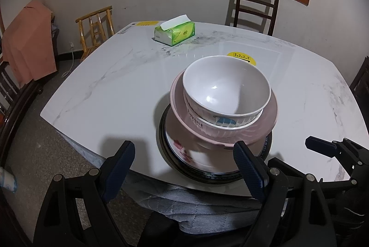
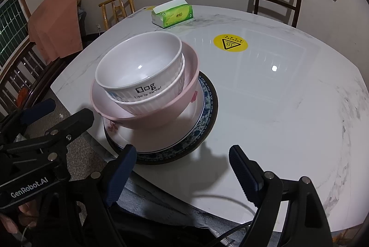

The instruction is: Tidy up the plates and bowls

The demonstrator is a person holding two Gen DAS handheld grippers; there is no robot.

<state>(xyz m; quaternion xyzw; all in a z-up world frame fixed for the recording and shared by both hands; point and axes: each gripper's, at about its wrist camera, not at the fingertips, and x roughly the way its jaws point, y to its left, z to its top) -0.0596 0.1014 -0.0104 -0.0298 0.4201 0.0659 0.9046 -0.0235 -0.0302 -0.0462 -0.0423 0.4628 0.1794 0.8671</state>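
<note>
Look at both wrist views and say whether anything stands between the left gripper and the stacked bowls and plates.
Nothing visible does. The left gripper, jaws open, faces the stack head-on: white bowl in the pink bowl on the plates. The tissue box lies far behind, the right gripper off to the side.

White marble table (image 1: 120,76) carries a dark-rimmed plate (image 2: 211,106), a green tissue box (image 1: 174,33) and a yellow warning sticker (image 2: 230,42)
</note>
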